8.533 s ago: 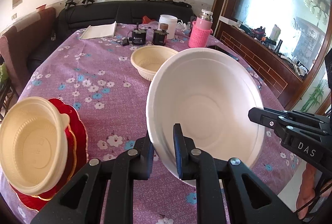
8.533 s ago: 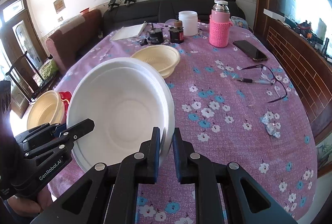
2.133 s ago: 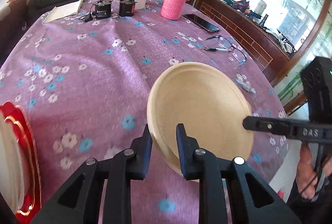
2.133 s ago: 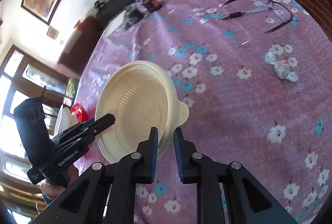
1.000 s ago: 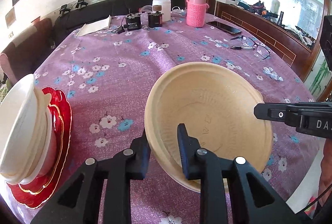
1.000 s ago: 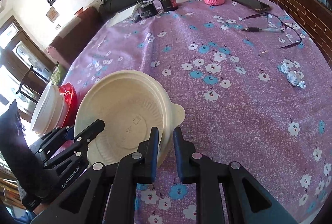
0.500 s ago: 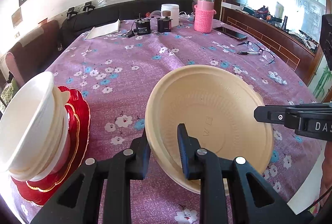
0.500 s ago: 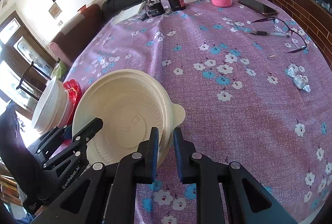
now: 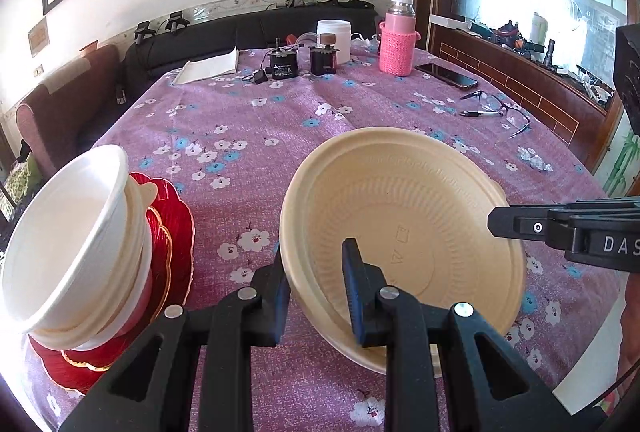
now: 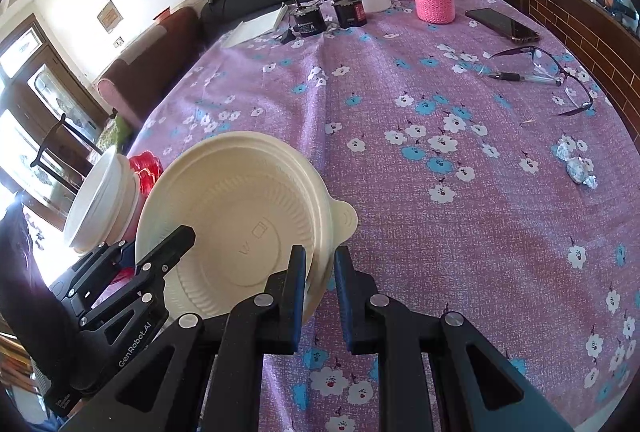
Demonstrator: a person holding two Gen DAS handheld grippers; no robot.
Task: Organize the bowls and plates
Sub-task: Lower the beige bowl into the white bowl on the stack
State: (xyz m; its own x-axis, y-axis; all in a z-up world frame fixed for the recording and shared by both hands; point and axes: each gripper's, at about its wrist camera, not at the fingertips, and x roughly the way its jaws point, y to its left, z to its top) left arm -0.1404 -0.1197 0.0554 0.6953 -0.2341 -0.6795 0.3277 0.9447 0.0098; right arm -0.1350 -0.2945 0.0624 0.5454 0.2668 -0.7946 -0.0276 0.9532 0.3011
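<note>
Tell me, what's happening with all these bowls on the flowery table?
A person is tidying up with two grabber tools. The left gripper and the right gripper both pinch the rim of one cream bowl, holding it tilted above the purple tablecloth. To the left, a stack of bowls already sits on red plates, so this bowl probably goes on top next.
</note>
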